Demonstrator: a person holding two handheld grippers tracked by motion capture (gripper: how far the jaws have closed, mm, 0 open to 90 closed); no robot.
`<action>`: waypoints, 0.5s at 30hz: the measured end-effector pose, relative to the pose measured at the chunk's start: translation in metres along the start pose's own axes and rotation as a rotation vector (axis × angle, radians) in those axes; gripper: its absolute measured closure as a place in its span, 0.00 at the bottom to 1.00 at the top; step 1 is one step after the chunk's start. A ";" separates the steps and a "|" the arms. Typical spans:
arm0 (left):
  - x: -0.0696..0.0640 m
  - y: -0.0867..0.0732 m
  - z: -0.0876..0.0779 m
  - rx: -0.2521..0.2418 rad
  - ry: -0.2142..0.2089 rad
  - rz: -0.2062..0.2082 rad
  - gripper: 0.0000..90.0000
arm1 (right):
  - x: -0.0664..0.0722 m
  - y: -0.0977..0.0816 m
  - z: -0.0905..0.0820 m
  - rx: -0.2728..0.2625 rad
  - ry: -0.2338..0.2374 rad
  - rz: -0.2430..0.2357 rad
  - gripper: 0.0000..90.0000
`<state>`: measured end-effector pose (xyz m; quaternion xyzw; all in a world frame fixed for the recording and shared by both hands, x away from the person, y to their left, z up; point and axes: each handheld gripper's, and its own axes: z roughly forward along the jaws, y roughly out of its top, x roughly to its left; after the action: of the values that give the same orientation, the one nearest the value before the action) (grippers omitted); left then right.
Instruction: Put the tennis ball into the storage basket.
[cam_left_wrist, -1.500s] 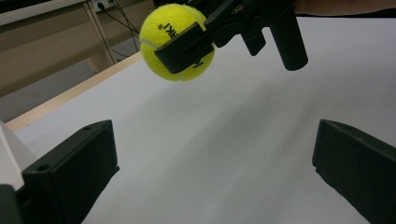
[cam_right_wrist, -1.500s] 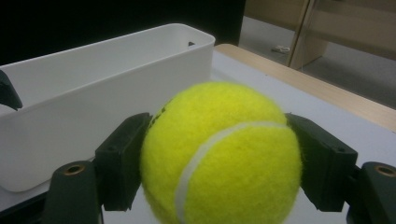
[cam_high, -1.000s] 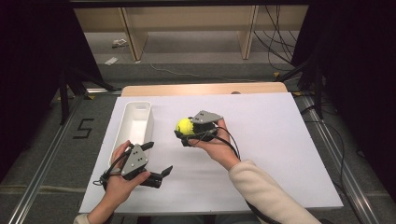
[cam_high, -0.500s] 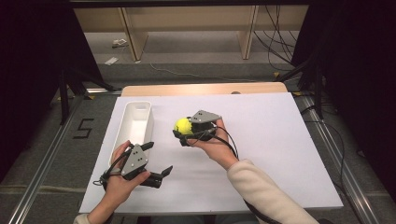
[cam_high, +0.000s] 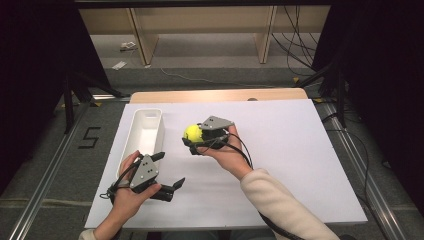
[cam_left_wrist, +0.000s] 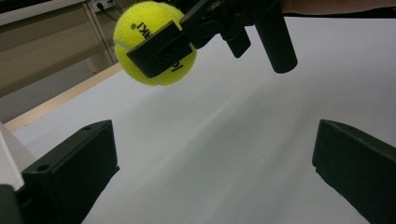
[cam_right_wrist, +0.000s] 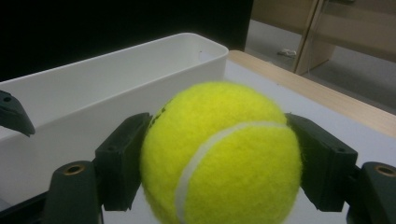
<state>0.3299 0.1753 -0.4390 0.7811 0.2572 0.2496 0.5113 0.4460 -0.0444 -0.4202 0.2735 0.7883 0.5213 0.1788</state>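
**Ball clamped in my right claw, held above the worktop beside the bin**

From the high view: my right claw (cam_high: 194, 141) grasps the tennis ball (cam_high: 192, 132), jaws pressed on either side, lifted off the white worktop (cam_high: 300, 165). The ball sits just right of the white bin (cam_high: 145, 131), near its far half, not over it. My left claw (cam_high: 170, 172) rests low near the front edge, jaws spread wide with nothing between them, its upper tip close to the bin's near end.

Right claw view adds what the high view cannot: the ball's white seam curves across its face, and both pads touch the felt squarely. The bin's long wall runs behind the ball, its inside bare where visible. One tip of my left claw pokes in at the left edge. The wooden strip at the worktop's far edge shows at the right.

Left claw view looks up from below: the ball hangs clear of the surface with a soft shadow on the sheet beneath, dark print on its felt partly hidden by the right claw's jaw. My own two jaws stand far apart at the bottom corners. A sliver of the bin shows at the left edge.

Against the earlier frames: no change I can make out. Ball, both claws and bin sit where they were.
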 end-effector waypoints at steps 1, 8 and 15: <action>0.000 0.000 0.000 0.000 0.000 0.000 0.00 | 0.001 0.001 0.001 0.000 0.000 0.001 0.30; 0.000 0.000 0.000 0.002 -0.001 0.002 0.00 | 0.003 0.005 0.004 -0.003 0.003 -0.003 0.30; 0.000 0.000 0.000 0.000 -0.001 0.002 0.00 | 0.004 0.007 0.006 -0.002 0.005 -0.002 0.30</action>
<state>0.3297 0.1752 -0.4390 0.7815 0.2564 0.2497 0.5111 0.4476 -0.0352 -0.4159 0.2712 0.7885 0.5227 0.1775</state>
